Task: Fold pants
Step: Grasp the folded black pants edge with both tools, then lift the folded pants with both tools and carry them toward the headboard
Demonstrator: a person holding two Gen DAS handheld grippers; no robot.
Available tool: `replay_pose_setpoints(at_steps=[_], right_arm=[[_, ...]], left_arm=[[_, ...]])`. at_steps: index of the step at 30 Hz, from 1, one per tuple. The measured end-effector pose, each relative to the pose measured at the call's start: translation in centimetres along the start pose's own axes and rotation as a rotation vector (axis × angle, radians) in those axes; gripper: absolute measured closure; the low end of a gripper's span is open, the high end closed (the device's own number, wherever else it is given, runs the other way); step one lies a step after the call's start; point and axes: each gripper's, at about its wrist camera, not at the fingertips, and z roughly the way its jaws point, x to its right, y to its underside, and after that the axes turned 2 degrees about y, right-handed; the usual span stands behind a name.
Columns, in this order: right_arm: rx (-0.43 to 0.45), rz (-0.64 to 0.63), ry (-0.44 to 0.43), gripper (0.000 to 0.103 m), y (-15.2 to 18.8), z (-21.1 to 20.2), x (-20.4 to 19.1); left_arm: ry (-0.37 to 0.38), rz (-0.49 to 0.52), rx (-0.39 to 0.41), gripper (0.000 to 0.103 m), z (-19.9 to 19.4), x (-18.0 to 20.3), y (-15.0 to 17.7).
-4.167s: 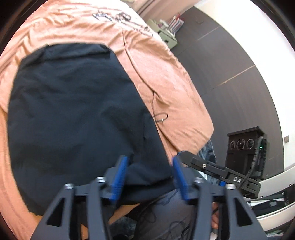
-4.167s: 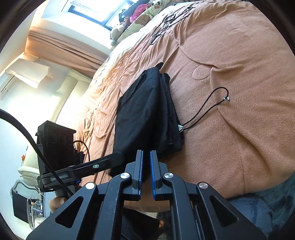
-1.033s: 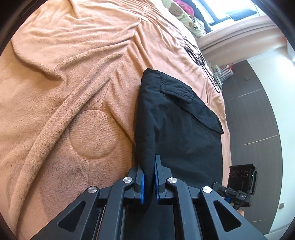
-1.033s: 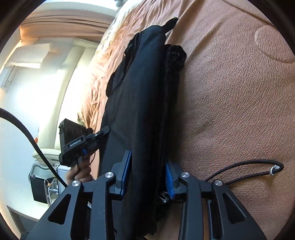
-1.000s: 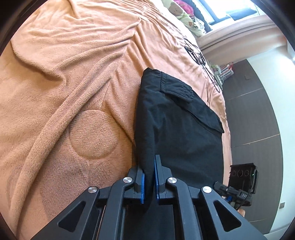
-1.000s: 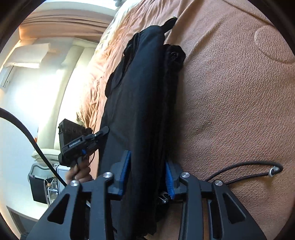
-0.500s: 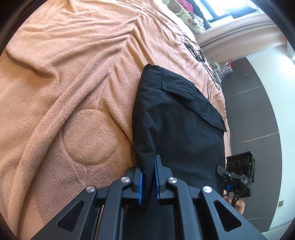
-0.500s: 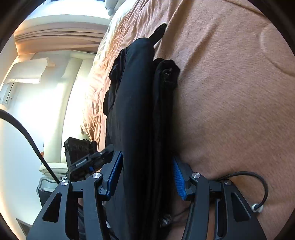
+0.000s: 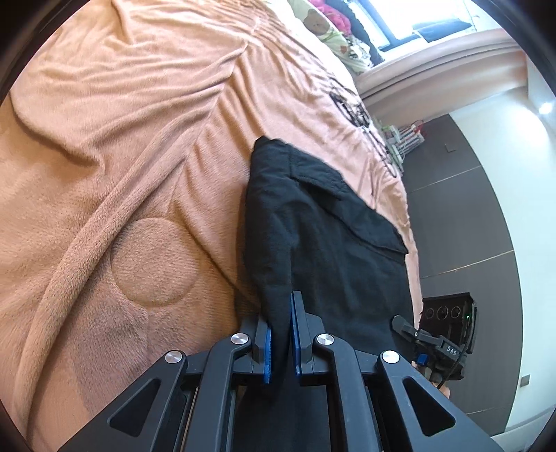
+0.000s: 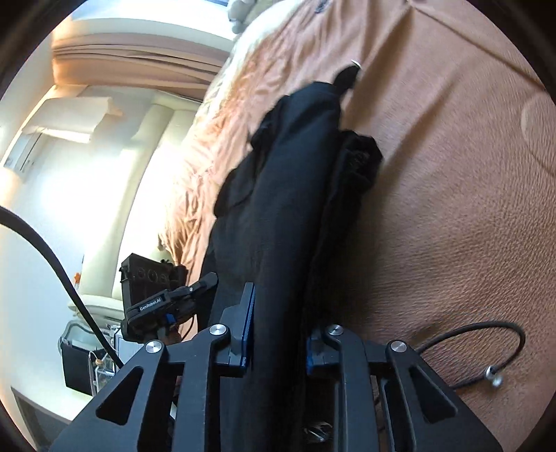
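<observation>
The black pants lie folded on an orange blanket on a bed. My left gripper is shut on the near left edge of the pants, the cloth pinched between its blue pads. In the right wrist view the pants run away from me as a thick folded stack. My right gripper straddles the near end of that stack, its jaws wide apart with the cloth filling the gap. Each gripper shows in the other's view: the right one and the left one.
A thin black drawstring with a metal tip lies on the blanket at the right. Stuffed toys and pillows sit at the bed's far end. Dark floor lies past the bed's right edge. A pale sofa stands at the left.
My left gripper stays shut on the pants' edge, which now stands a little higher. My right gripper has pushed forward along the folded stack and its jaws have widened slightly.
</observation>
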Motion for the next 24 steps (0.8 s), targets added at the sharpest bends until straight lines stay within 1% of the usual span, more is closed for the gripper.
replay_pose_setpoints(at_steps=[5,10,24], right_arm=[[0.016,-0.050,0.002,0.084,0.8,0.1,-1.7],[0.042,-0.083,-0.015,0.084,1.2,0.1,-3.3],[0.096,-0.176,-0.035,0.084,2.2,-0.1,-8.7]], left_arm=[[0.018,0.029,0.021,0.094,-1.9,1.3,0.2],[0.035,0.058,0.051,0.094,-4.3,2.3,0.2],[0.064,0.125,0.164,0.094,-11.4,6.1,0.8]])
